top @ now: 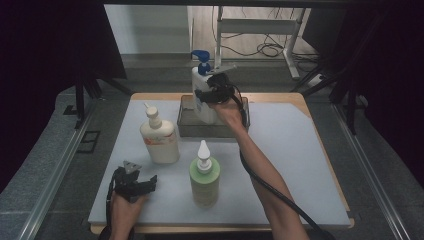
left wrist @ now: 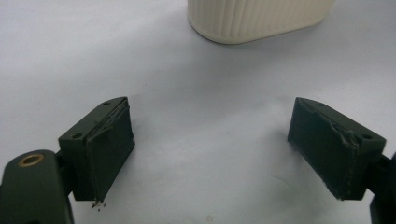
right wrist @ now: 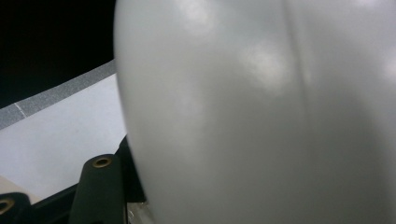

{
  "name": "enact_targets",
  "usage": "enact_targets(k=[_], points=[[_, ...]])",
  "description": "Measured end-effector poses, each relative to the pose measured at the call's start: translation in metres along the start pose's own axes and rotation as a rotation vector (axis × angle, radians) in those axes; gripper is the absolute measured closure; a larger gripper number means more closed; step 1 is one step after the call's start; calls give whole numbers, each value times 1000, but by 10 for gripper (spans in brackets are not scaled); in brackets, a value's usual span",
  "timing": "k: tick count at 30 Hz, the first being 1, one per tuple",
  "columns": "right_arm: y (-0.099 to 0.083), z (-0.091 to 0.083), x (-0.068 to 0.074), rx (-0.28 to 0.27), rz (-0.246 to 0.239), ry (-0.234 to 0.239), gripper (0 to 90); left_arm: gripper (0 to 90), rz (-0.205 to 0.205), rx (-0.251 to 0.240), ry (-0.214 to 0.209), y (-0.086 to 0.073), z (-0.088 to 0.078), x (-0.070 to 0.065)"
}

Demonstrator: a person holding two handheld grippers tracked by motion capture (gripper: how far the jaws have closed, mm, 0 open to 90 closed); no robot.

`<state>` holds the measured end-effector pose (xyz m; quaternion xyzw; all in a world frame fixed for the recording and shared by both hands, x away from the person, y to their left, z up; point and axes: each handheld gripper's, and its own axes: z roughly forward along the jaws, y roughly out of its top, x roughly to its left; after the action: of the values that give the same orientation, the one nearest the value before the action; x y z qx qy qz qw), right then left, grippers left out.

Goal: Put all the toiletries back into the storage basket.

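At the centre top of the high view, the right gripper (top: pixel 212 90) has its fingers closed around a white pump bottle (top: pixel 202 95) with a blue pump head (top: pixel 201 60). The bottle stands upright in, or just above, a dark clear bin (top: pixel 187 125) at the far middle of the table (top: pixel 300 165); I cannot tell whether its base touches the bin floor. In the right gripper view the bottle (right wrist: pixel 261 112) looms as a pale, curved wall pressed right up to the camera, with one black finger (right wrist: pixel 100 186) showing at lower left against its side and the table's light mat (right wrist: pixel 60 140) beyond.

At lower left of the high view, the left gripper (top: pixel 137 182) rests low near the table's front edge, held in the person's left hand (top: pixel 125 207). In the left gripper view its two fingers (left wrist: pixel 109 149) stand wide apart with nothing between them, just bare mat (left wrist: pixel 210 140). The ribbed base of a cream bottle (left wrist: pixel 257 18) sits at the top of that view, well clear of the fingers.

That cream bottle (top: pixel 160 137), with an orange label and a narrow white cap, stands left of centre in the high view. A green bottle (top: pixel 204 177) with a white pointed nozzle stands just right of it and nearer the front edge. The right forearm (top: pixel 260 170) reaches diagonally from the lower right up to the bin, a black cable (top: pixel 280 195) trailing beside it.
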<state>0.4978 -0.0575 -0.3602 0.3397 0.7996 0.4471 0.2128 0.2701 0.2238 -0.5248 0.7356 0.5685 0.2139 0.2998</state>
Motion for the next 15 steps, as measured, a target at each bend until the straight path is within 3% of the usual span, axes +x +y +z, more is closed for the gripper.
enact_targets(k=[15], points=[[-10, 22, 12, 27, -9, 33, 380, 137, 0, 1, 0, 0, 0, 0]])
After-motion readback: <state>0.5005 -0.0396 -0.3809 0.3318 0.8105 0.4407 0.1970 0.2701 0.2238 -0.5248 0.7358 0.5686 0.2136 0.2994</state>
